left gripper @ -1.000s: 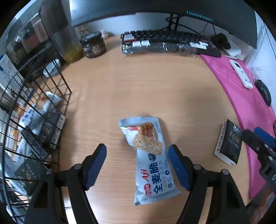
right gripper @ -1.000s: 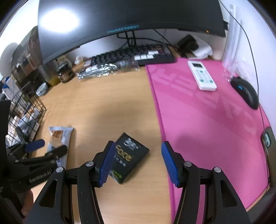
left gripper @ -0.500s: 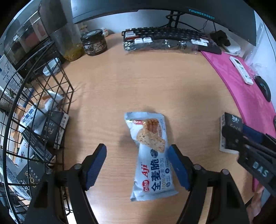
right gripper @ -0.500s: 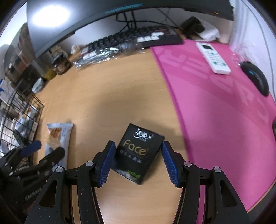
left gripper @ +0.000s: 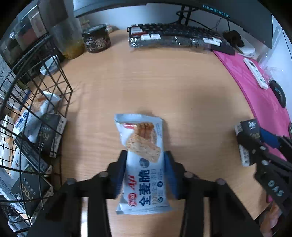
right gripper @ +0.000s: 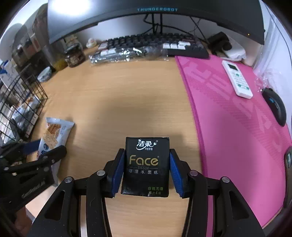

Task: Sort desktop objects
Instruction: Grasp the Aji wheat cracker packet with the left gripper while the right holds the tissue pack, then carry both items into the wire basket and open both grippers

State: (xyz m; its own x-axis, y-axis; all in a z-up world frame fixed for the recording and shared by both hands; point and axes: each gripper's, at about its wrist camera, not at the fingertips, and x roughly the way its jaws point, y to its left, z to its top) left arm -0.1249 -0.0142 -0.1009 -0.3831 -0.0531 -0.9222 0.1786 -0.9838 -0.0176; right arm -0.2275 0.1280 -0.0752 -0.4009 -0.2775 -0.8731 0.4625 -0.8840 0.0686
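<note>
Now both your grippers are closing on packets lying on the wooden desk [right gripper: 127,94].

Your left gripper [left gripper: 145,169] has its jaws narrowing onto the sides of the snack bar packet [left gripper: 141,164]; its blue pads are blurred and sit right at the wrapper's edges, packet flat on the desk, printed end toward you. Your right gripper [right gripper: 147,173] is closing too, with the black Face tissue pack [right gripper: 147,164] between its jaws; the left pad touches the pack's side, the right pad shows a thin gap lower down. Tissue pack lies flat, just left of the pink desk mat [right gripper: 237,118]. Wire basket [left gripper: 54,91] stands at the desk's left edge, already holding similar snack packets and black tissue packs. Keyboard [right gripper: 155,43] sits far back under the monitor [right gripper: 155,11].
</note>
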